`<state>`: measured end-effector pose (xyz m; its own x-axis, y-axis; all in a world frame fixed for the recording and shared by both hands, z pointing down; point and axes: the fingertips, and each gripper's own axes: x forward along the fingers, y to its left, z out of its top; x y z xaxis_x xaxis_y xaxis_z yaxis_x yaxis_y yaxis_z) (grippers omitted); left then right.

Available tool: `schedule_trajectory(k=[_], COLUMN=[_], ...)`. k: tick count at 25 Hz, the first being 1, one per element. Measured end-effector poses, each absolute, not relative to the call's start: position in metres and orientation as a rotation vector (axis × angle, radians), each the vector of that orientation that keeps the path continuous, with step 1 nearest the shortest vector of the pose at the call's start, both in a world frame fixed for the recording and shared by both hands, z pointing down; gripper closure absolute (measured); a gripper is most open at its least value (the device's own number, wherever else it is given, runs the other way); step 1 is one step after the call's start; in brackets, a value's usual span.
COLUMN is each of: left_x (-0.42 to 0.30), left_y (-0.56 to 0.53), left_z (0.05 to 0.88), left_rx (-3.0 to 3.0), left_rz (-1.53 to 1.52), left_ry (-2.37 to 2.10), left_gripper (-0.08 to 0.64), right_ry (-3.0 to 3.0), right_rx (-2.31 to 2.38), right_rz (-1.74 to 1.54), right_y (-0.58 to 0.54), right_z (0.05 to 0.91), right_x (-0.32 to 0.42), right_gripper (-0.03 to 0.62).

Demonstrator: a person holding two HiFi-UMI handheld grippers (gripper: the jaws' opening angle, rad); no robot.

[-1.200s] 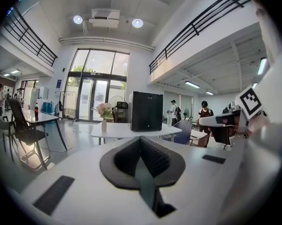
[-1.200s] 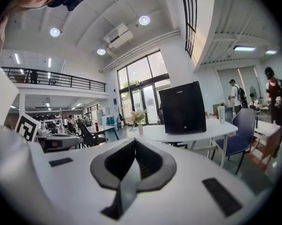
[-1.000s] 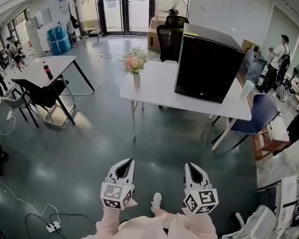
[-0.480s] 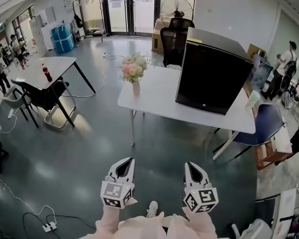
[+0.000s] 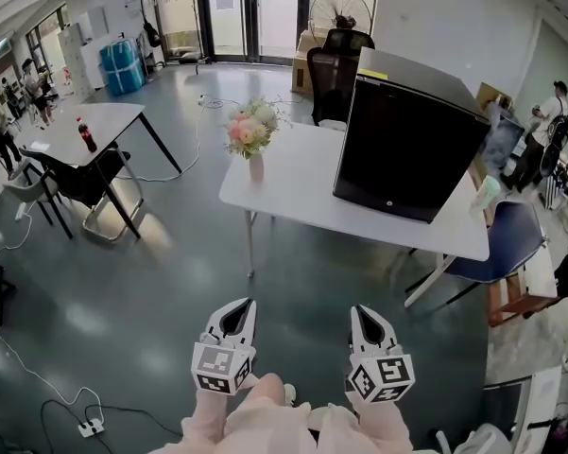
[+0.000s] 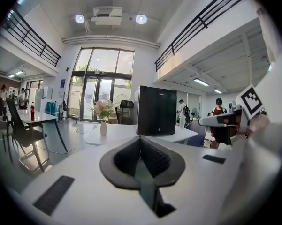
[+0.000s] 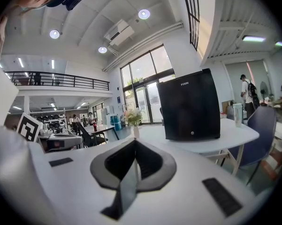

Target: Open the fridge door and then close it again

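Observation:
A black mini fridge (image 5: 406, 145) stands with its door closed on a white table (image 5: 293, 192), also seen ahead as the fridge (image 6: 155, 110) in the left gripper view and the fridge (image 7: 190, 105) in the right gripper view. My left gripper (image 5: 236, 312) and right gripper (image 5: 367, 318) are held side by side at the bottom of the head view, well short of the table. Both are shut with nothing between the jaws, as the left gripper (image 6: 141, 142) and right gripper (image 7: 133, 146) views show.
A vase of flowers (image 5: 251, 138) stands on the table's left part. A blue chair (image 5: 496, 244) sits at the table's right, a black office chair (image 5: 333, 74) behind it. Another table with a cola bottle (image 5: 82, 132) and a chair is at left. People stand at both edges.
Both grippers and the head camera have advanced toward the table; the fridge and table appear larger and nearer. The jaws stay shut.

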<state>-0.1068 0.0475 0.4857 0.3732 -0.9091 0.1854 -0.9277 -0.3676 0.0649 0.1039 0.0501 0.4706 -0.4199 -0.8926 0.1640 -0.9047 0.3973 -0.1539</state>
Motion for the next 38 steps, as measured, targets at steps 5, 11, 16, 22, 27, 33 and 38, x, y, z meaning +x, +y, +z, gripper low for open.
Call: schedule_trajectory(k=[5, 11, 16, 22, 27, 33, 38], left_x=[-0.102, -0.095, -0.096, -0.102, -0.106, -0.113, -0.115], left_y=[0.037, 0.022, -0.005, -0.055, -0.097, -0.148, -0.189], left_z=[0.488, 0.494, 0.495, 0.49, 0.487, 0.482, 0.475], left_rx=[2.469, 2.47, 2.479, 2.482, 2.489, 2.499, 2.527], left_rz=[0.171, 0.177, 0.184, 0.174, 0.174, 0.193, 0.193], left_ry=[-1.658, -1.636, -1.624, -1.625, -1.613, -1.601, -1.573], left_gripper=[0.549, 0.549, 0.549, 0.549, 0.549, 0.549, 0.549], right_ry=[-2.58, -2.578, -2.573, -2.572, -2.57, -2.554, -2.541], right_rx=[1.643, 1.627, 1.636, 1.638, 1.642, 1.654, 1.676], right_rz=[0.345, 0.361, 0.367, 0.363, 0.368, 0.384, 0.379], right_y=[0.04, 0.025, -0.001, -0.048, -0.089, -0.138, -0.177], right_z=[0.475, 0.48, 0.48, 0.476, 0.475, 0.473, 0.469], right_x=[0.104, 0.103, 0.1, 0.094, 0.086, 0.079, 0.072], right_gripper=[0.581, 0.581, 0.581, 0.581, 0.581, 0.581, 0.581])
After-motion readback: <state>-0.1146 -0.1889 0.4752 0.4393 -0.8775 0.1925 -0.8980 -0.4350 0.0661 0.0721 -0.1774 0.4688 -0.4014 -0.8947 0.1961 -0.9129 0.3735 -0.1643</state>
